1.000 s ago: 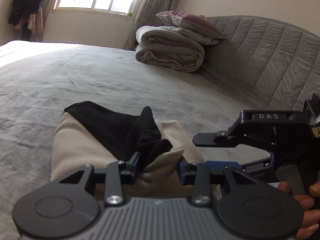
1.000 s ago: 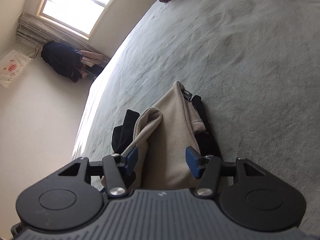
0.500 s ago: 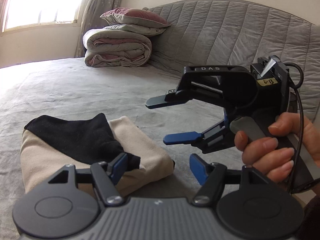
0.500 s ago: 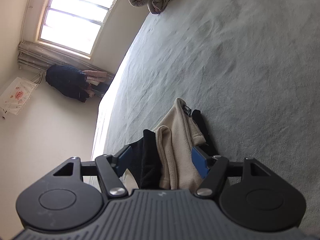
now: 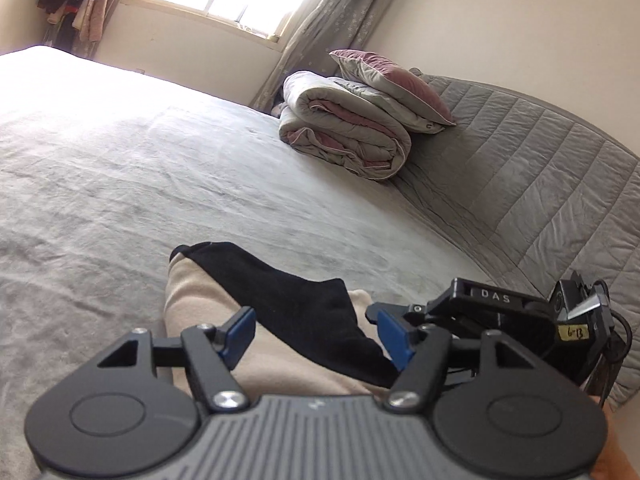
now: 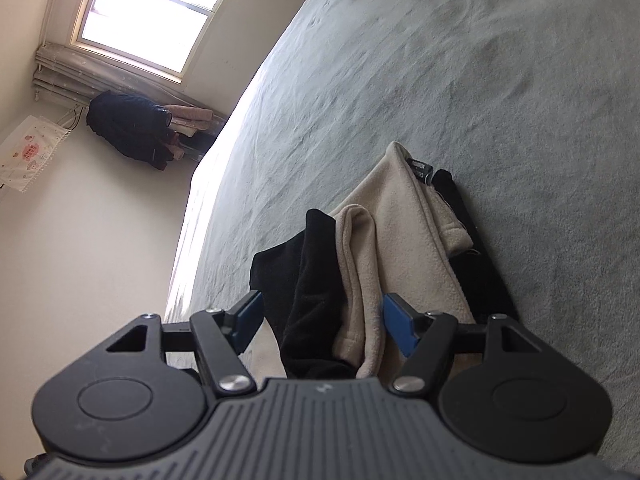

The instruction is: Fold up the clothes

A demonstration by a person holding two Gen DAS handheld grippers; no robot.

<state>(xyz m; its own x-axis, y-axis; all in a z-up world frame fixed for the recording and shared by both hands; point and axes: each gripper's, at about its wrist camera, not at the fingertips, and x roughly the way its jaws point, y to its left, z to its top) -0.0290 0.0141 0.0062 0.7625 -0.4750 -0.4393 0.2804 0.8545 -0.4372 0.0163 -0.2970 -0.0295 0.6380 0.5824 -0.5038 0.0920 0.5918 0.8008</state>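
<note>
Folded garment point(image 5: 280, 320) near bed point(image 5: 120, 184) edge, open bedspread beyond.

1. The folded garment point(image 5: 256, 320) lies on the grey bed cover point(image 5: 120, 184).
2. It is soft and fuzzy, cream with black parts.
3. A black piece lies slanted across the cream top.
4. From the right wrist view, the garment point(image 6: 400, 232) shows cream folds stacked beside a black fold.
5. A small tag sits at its far end.
</note>
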